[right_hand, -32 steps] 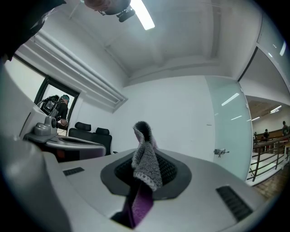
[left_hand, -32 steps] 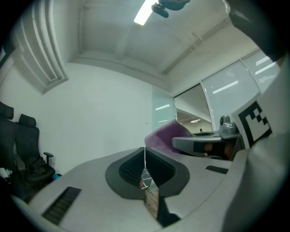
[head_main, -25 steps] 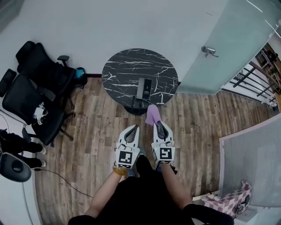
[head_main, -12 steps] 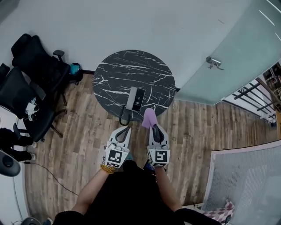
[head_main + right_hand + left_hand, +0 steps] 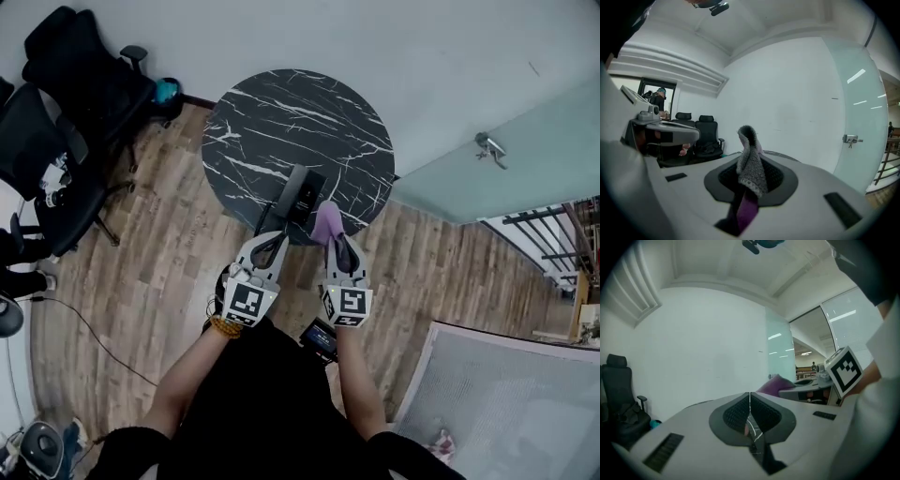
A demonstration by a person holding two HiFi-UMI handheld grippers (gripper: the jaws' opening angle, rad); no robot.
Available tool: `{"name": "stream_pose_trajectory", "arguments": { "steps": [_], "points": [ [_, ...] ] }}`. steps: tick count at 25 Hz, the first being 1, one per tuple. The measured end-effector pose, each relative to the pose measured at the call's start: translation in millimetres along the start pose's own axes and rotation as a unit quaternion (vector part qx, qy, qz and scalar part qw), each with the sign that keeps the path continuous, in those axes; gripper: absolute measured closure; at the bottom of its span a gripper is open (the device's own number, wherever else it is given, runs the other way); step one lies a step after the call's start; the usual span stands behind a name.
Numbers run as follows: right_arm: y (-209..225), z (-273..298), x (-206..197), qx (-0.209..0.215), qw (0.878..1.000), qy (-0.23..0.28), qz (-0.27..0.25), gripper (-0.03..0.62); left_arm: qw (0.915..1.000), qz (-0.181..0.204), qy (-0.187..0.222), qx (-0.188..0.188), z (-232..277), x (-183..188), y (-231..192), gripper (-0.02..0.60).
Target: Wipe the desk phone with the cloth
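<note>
Both tools have come forward since the earlier frames: tips now at the near rim of the tabletop (image 5: 281, 122), before they hung over the floor (image 5: 141, 281). Tabletop is round, black stone-look with white veins. Desk phone (image 5: 302, 193) - flat black oblong, glossy - lies on the tabletop near its near edge, just beyond the tool tips, with a dark cord looping off the rim.

Right tool (image 5: 339, 246) is clamped on the cloth (image 5: 326, 220): soft purple knit, folded, one end standing up past the jaws, the other hanging below. Cloth sits just right of the phone; contact cannot be told.

Left tool (image 5: 277, 239) - jaws together, nothing between them, tip just beside the cord. Both forearms stretch forward, side by side, marker cubes up. Black office chairs (image 5: 56, 112) far left on the wood-plank floor.
</note>
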State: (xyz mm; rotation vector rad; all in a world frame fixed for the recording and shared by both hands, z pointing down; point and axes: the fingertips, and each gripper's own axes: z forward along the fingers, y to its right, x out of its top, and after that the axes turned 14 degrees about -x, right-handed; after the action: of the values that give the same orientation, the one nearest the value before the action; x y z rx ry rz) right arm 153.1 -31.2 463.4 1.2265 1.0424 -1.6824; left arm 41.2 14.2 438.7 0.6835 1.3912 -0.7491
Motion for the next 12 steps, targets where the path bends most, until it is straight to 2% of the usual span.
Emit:
{"name": "stream_pose_trajectory", "arguments": {
  "steps": [6, 12],
  "points": [
    [-18, 66, -5, -0.015, 0.999, -0.011, -0.037, 0.531, 0.9991, 0.002, 0.027, -0.031, 32, 12, -60, 0.563],
    [-30, 117, 8, -0.007, 0.996, -0.010, -0.088, 0.531, 0.9983, 0.002, 0.014, -0.056, 55, 12, -99, 0.563]
  ]
}}
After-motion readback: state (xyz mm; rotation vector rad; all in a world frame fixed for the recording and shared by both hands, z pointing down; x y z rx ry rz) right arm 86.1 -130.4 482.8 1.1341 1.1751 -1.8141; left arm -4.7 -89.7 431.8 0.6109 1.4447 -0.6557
